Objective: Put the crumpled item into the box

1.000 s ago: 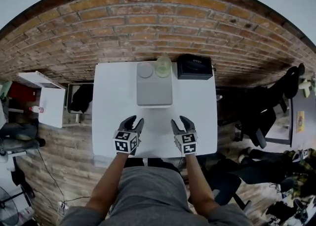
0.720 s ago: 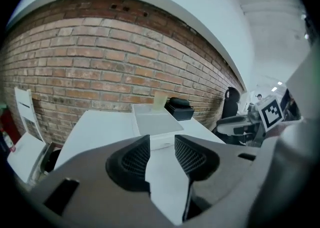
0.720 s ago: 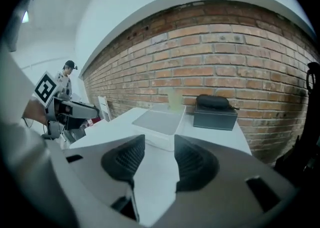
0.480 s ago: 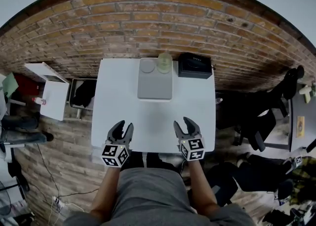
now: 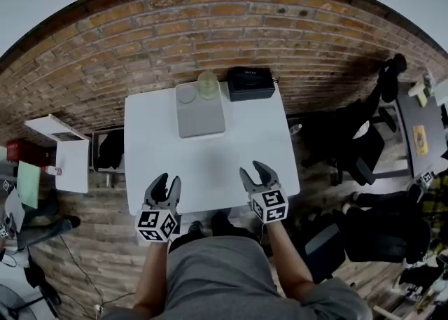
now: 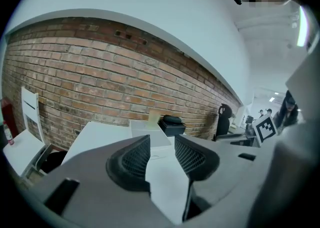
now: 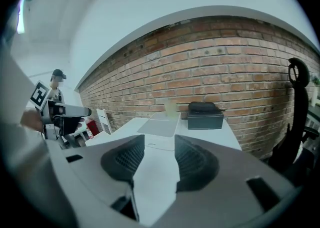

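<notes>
At the table's (image 5: 154, 136) far edge a pale yellow-green crumpled item (image 5: 208, 85) sits on the back of a flat grey box (image 5: 201, 117), beside a round grey disc (image 5: 186, 94). A black case (image 5: 250, 82) stands just right of them. My left gripper (image 5: 168, 181) hangs at the near left edge, open with nothing between its fingers. My right gripper (image 5: 253, 169) is over the near right part, open and holding nothing. The left gripper view (image 6: 161, 144) and right gripper view (image 7: 159, 144) both look along the table at the grey box (image 7: 160, 124), the pale item (image 7: 170, 107) and the case (image 7: 205, 117).
A brick wall (image 5: 140, 38) runs behind the table. A white side cabinet (image 5: 63, 157) stands on the left, with a dark bin (image 5: 112, 149) between it and the table. Black office chairs (image 5: 350, 150) crowd the right side. A person (image 7: 58, 85) stands far off.
Both grippers have drawn back from the middle front of the table to its near edge, the left one furthest. The head view has shifted, so the table sits further left.
</notes>
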